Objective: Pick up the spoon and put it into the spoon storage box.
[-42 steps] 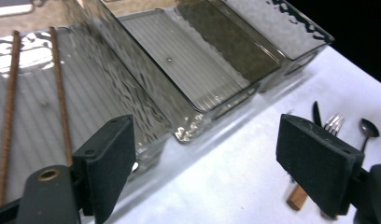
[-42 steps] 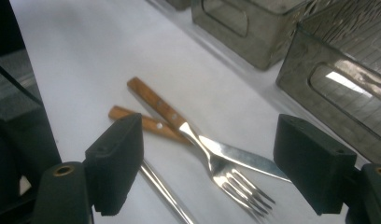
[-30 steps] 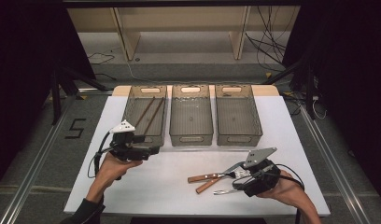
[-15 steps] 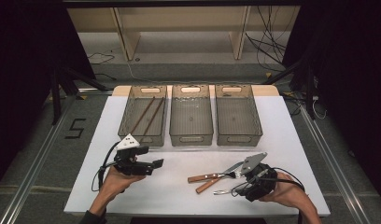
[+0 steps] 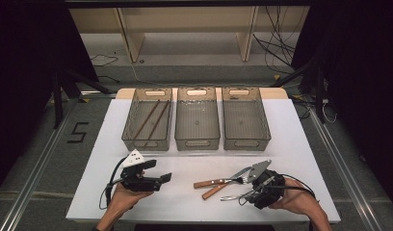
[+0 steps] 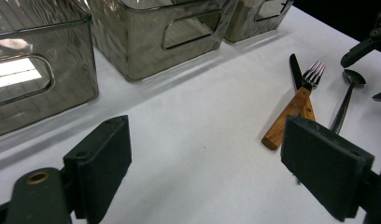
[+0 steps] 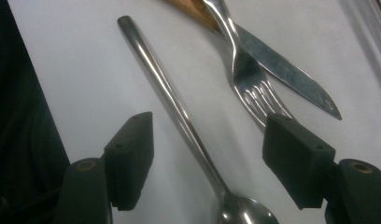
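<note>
To the left of the cutlery, the left gripper (image 5: pixel 158 179) rests low over the white surface (image 5: pixel 185 202), jaws apart and empty. The right gripper (image 7: pixel 207 158) straddles the spoon (image 7: pixel 179 112), its jaws just closing but not yet touching the handle; fork (image 7: pixel 244 70) and knife (image 7: pixel 291 77) lie just beyond. Picking the spoon is the step in hand: next, lower and clamp squarely. A "5" (image 5: pixel 79 132) marks the floor.

The left gripper (image 5: pixel 158 180) lies nearly level in the left hand (image 5: pixel 124 195), its jaws wide apart with nothing between them. The right gripper (image 5: pixel 252 192), held low in the right hand (image 5: pixel 293 197), has jaws that have just been closing, still apart.
</note>
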`<state>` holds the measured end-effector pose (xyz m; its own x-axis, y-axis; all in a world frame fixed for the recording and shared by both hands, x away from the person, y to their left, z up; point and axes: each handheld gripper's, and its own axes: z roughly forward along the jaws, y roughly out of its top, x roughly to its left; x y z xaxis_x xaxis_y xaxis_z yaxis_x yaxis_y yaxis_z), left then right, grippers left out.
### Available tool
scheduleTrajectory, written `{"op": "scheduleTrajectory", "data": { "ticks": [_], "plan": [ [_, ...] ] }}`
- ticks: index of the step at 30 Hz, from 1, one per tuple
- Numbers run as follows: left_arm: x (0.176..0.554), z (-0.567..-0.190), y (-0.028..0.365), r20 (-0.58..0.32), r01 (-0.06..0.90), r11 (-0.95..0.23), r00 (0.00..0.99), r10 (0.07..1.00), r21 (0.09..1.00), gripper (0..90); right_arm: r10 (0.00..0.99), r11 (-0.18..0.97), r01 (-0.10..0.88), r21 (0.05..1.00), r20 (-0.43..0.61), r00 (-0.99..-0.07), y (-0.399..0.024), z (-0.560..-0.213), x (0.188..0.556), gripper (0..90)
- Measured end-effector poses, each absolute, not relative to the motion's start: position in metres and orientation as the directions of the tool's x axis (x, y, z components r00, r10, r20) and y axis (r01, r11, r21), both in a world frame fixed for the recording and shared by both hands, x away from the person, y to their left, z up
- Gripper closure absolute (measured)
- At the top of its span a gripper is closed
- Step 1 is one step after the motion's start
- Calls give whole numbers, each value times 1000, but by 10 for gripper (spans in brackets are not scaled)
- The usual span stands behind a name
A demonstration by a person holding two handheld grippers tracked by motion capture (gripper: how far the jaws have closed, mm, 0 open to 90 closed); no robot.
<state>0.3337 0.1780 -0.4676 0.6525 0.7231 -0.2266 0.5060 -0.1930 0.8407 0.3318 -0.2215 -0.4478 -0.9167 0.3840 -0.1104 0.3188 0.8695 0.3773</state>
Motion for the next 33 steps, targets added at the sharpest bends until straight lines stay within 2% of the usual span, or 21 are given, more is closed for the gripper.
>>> {"op": "scheduleTrajectory", "data": {
  "ticks": [19, 27, 33],
  "plan": [
    [325, -476, 177, -201, 494, -217, 660, 724, 842, 159, 290, 942, 249, 223, -172, -941, -220, -458, 332, 563],
    [324, -477, 176, -202, 496, -221, 663, 721, 840, 160, 290, 947, 266, 182, -124, -949, -219, -459, 343, 644],
    [324, -478, 176, -201, 497, -221, 662, 722, 839, 160, 241, 965, 228, 131, -94, -966, -213, -459, 346, 739]
  ]
}}
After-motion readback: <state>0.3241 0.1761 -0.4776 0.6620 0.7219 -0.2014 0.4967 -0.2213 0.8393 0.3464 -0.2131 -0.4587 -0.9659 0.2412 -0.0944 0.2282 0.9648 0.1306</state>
